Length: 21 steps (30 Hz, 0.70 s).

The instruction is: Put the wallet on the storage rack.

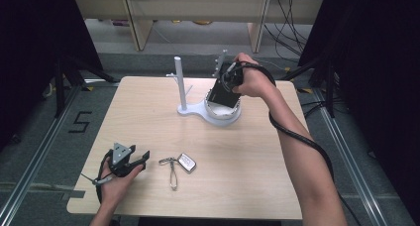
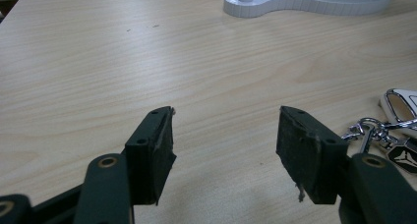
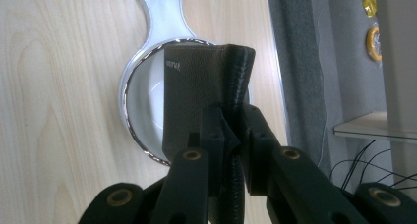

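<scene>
Right gripper point(image 3: 231, 123) pinching the wallet point(image 3: 196, 101) should lower it flat into the dish point(image 3: 129, 94); left gripper point(image 2: 223, 150) idles, jaws wide apart.

A black wallet point(image 1: 221, 94) is held over the white stand's dish point(image 1: 224, 115) by the right tongs point(image 1: 229, 82); keys point(image 1: 179, 163) lie beside the left tongs point(image 1: 138, 159) on the surface point(image 1: 148, 112).

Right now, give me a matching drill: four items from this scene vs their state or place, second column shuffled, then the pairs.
1. left gripper
2. right gripper
3. key fob
4. white stand

A. far side of the table, upright post
B. shut on the dark wallet over the round dish
C. flat on the table, beside the left gripper
D. open, holding nothing

Pairs: 1-D, 2-B, 3-C, 4-A
</scene>
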Motion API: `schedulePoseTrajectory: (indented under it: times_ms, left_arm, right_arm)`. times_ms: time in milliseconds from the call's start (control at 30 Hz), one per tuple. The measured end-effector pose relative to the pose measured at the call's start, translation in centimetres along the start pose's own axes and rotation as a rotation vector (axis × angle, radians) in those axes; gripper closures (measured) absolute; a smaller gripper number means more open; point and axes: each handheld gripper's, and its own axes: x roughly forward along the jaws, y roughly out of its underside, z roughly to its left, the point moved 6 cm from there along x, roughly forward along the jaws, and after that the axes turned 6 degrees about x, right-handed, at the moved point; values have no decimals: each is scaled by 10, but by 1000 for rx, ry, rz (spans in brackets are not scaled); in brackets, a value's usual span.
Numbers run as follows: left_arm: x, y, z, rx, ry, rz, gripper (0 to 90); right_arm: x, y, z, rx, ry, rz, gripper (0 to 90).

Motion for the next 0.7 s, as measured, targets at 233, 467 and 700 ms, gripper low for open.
schedulePoseTrajectory:
  times_ms: [233, 467, 700]
  left_arm:
    - [0, 0, 0, 0, -1, 2, 383]
    - [0, 0, 0, 1, -1, 2, 384]
    - [0, 0, 0, 1, -1, 2, 384]
  right_arm:
    - [7, 2, -4, 29, 0, 2, 827]
    - [13, 4, -3, 62, -15, 22, 825]
    - [19, 6, 0, 80, -25, 45, 824]
